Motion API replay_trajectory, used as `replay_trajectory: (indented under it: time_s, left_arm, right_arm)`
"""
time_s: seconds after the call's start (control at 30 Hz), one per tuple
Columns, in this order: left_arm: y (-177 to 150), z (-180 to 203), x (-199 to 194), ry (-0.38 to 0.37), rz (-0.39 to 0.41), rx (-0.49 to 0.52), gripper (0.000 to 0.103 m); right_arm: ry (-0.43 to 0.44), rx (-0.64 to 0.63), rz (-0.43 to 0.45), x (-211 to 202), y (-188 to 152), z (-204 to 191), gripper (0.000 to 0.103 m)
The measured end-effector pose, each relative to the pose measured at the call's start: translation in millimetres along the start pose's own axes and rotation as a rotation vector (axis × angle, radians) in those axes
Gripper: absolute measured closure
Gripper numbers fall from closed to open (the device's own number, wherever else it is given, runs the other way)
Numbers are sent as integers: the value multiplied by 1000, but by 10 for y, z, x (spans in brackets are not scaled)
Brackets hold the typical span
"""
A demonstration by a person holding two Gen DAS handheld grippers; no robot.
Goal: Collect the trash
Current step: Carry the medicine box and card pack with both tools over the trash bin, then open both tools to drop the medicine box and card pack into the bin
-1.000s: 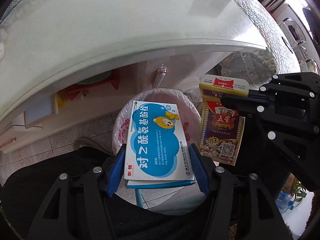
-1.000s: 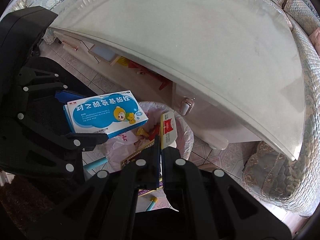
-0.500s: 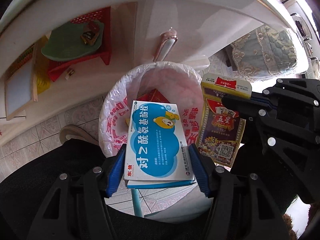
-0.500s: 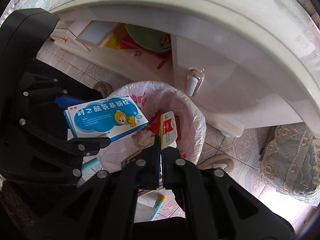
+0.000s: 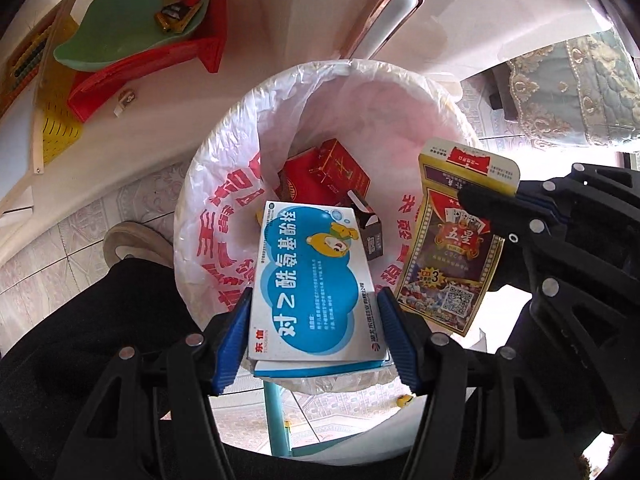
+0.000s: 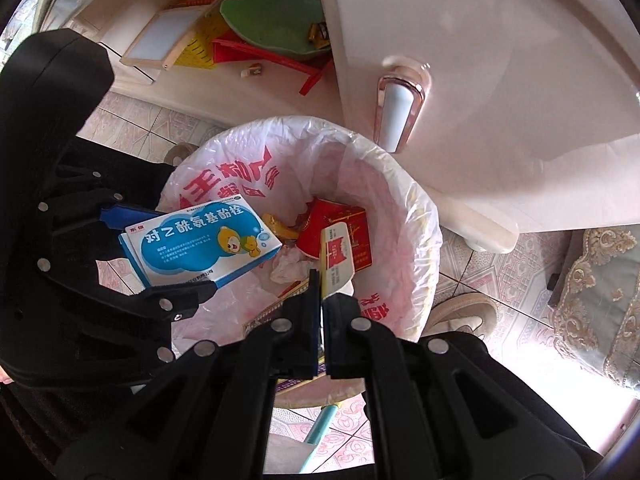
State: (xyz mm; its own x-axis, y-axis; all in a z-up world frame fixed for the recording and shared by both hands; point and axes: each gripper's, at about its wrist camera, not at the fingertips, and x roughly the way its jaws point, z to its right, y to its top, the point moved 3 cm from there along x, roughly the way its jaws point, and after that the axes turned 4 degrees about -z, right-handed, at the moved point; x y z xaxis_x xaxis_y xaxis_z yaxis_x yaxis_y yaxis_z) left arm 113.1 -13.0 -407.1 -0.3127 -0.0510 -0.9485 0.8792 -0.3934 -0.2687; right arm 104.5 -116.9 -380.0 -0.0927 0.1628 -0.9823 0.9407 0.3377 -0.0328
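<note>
My left gripper point(image 5: 314, 316) is shut on a blue and white medicine box point(image 5: 312, 280), held flat over the near rim of a bin lined with a white bag with red print point(image 5: 224, 216). The box also shows in the right wrist view point(image 6: 200, 246). My right gripper point(image 6: 321, 284) is shut on a flattened yellow and purple playing-card box point(image 5: 452, 240), seen edge-on in its own view point(image 6: 336, 256), over the bin's right side. Red cigarette packs point(image 5: 328, 176) and crumpled paper lie inside the bin.
A cream cabinet with a metal handle point(image 6: 396, 116) stands right behind the bin. A red basket with a green dish point(image 5: 132, 32) sits on a low shelf at the left. A shoe point(image 5: 136, 240) rests on the tiled floor beside the bin.
Both grippers have come down from table height toward the bin with their boxes still held. The bin now fills both views and the tabletop has left view.
</note>
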Motion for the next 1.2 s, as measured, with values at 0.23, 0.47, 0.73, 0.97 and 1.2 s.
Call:
replay_trajectory:
  time_s: [0.23, 0.47, 0.73, 0.97, 1.2]
  left_arm:
    - [76, 36, 158, 3, -27, 11, 43]
    - [100, 53, 212, 13, -31, 1, 43]
    - [127, 5, 219, 50, -39, -20, 37]
    - [129, 2, 237, 68, -50, -13, 31]
    - [82, -1, 193, 79, -38, -28, 31]
  right_arm:
    - [12, 12, -61, 225, -28, 27, 100]
    - [41, 30, -81, 253, -38, 29, 100]
    - [-22, 14, -87, 286, -30, 16, 86]
    - [-52, 46, -103, 329, -63, 107, 64]
    - [-67, 55, -95, 294, -73, 129, 56]
